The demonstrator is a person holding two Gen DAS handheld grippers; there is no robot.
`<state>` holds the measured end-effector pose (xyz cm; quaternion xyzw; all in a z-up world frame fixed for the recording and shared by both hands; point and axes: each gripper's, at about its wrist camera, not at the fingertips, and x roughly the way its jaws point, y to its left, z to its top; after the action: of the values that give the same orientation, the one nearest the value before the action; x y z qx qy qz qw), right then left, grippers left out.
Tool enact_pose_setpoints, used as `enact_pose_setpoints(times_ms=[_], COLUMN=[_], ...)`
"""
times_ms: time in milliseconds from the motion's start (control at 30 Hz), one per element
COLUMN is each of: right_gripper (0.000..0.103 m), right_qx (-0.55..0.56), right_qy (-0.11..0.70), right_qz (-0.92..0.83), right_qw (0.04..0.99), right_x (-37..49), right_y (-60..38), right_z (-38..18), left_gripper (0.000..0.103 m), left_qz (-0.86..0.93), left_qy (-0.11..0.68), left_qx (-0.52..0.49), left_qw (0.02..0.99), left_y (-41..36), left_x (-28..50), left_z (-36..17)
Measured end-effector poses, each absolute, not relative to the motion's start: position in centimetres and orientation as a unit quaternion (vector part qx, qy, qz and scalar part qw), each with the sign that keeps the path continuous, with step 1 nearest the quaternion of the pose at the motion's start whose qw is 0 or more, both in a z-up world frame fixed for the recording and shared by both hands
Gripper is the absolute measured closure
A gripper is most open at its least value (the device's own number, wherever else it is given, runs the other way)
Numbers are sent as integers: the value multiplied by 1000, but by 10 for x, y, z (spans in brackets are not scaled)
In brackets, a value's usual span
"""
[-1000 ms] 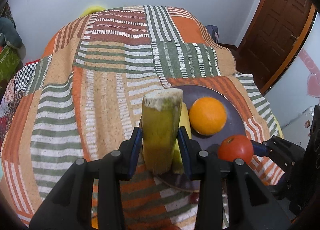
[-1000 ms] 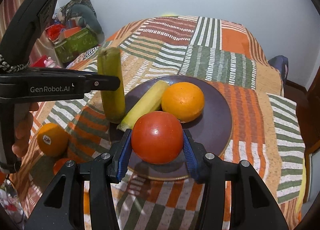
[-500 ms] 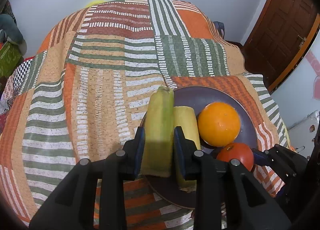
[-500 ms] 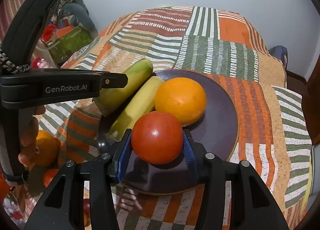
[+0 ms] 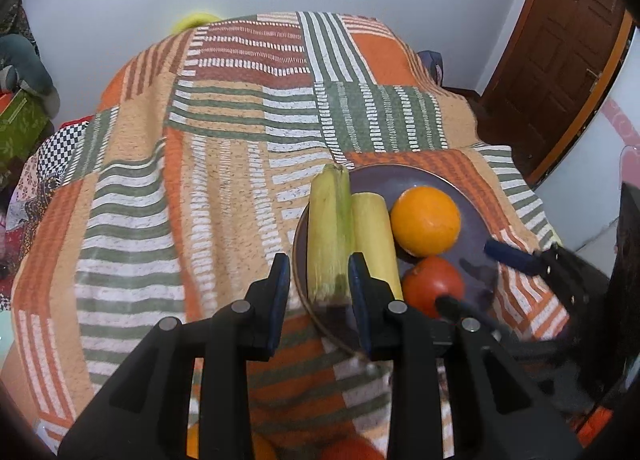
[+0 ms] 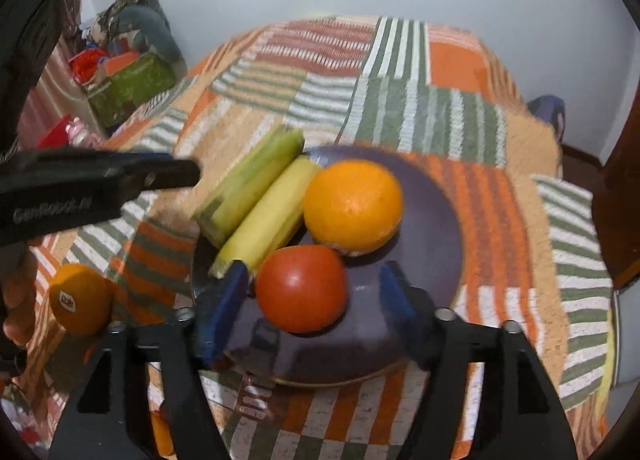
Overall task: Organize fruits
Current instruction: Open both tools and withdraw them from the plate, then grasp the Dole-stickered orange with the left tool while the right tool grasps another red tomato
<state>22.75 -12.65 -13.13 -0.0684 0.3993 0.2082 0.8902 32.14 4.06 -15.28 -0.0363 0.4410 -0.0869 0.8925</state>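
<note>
A dark plate point(image 5: 476, 236) point(image 6: 432, 212) on the quilt holds a green corn cob point(image 5: 330, 232) point(image 6: 248, 184), a yellow cob point(image 5: 374, 232) point(image 6: 264, 228), an orange point(image 5: 425, 221) point(image 6: 353, 206) and a red tomato point(image 5: 433, 287) point(image 6: 301, 287). My left gripper point(image 5: 319, 280) is open, its jaws standing apart from the green cob's near end. My right gripper point(image 6: 310, 300) is open, its jaws either side of the tomato with gaps, above the plate's near part. The right gripper also shows in the left wrist view point(image 5: 480, 280).
A patchwork quilt point(image 5: 224, 164) covers the bed. Another orange point(image 6: 79, 297) with a sticker lies on the quilt left of the plate, with more fruit at the bottom edge point(image 5: 348, 450). A green box point(image 6: 132, 88) and clutter stand at the left, a wooden door point(image 5: 560, 48) at the right.
The left gripper laid the green cob down on the plate beside the yellow cob and opened. The right gripper set the tomato on the plate and opened.
</note>
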Motion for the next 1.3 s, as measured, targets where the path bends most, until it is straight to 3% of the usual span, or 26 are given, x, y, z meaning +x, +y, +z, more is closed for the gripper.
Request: enact_pose_setpoints(times_ms=[467,933,1300], right_gripper=[33,33,34], right_qx=[-68,-94,-126], right_qy=[356,381,423], right_qz=[234,276,277], right_qw=[902,877,854], right_x=[186,140,138], right_y=[-111,-59,-36], right_z=[-90,-117,-157], left_gripper=[70,33,33], left_qz=[-61,-40,-55], left_qy=[408,422,453], left_qx=[-33,-36,-51], left_qw=[911,905,888], left_y=[88,117,121], left_x=[226,152,136], left_z=[-115,-141,-174])
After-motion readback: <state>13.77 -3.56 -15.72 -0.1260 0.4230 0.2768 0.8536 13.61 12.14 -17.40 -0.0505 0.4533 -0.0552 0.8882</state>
